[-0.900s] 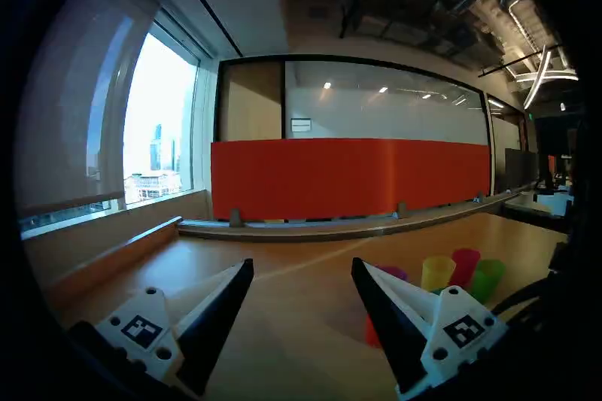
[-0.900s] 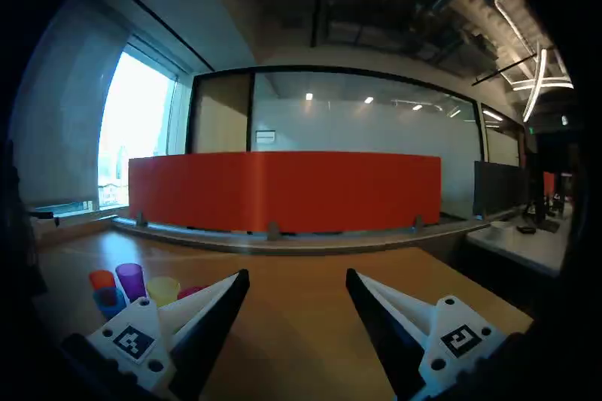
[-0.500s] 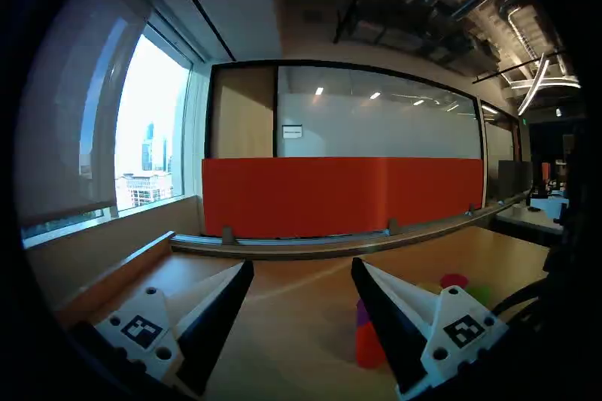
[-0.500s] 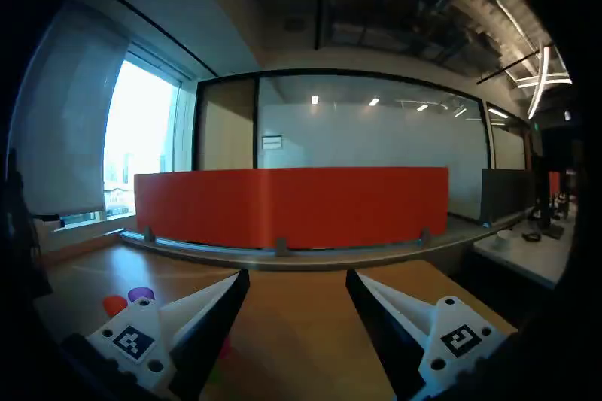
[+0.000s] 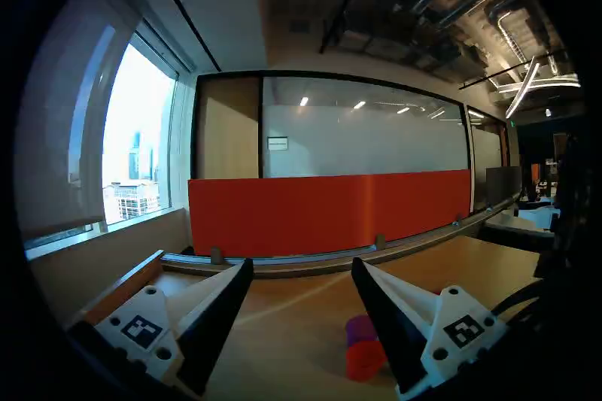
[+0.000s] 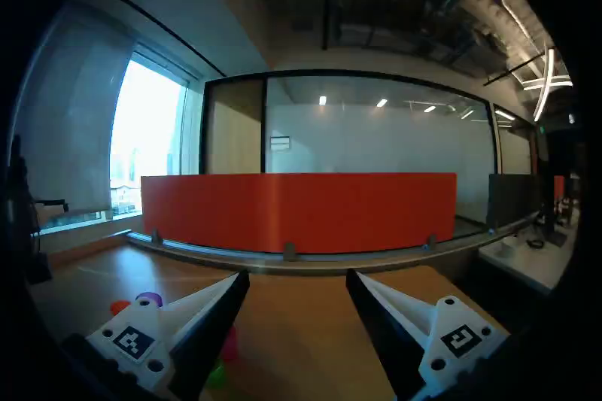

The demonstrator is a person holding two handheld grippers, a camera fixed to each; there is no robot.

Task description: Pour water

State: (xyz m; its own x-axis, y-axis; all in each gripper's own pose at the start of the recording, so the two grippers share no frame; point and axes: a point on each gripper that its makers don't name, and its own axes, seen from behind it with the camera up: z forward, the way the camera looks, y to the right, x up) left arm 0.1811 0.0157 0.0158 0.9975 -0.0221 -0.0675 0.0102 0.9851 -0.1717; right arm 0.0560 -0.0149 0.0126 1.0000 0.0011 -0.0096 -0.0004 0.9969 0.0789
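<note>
Small plastic cups stand in a cluster on the wooden table point(image 5: 301, 333). In the left gripper view a purple cup point(image 5: 360, 326) and a red cup point(image 5: 365, 359) show just left of the right finger point(image 5: 391, 311), which hides the others. In the right gripper view an orange cup point(image 6: 119, 307) and a purple cup point(image 6: 149, 299) peek over the left finger point(image 6: 188, 318), with a pink cup point(image 6: 229, 342) and a green cup point(image 6: 217, 377) beside it. The left gripper point(image 5: 301, 261) and the right gripper point(image 6: 297, 273) are both open and hold nothing, low over the table.
An orange partition point(image 5: 331, 209) runs along the table's far edge on a grey rail. A bright window point(image 5: 135, 153) and a wooden ledge point(image 5: 120, 292) lie to the left. Another desk with monitors point(image 6: 527, 243) stands to the right.
Both views have tilted upward and sunk closer to the table. The cups have slid lower in both views and more of them are hidden behind the fingers. Both grippers stay open.
</note>
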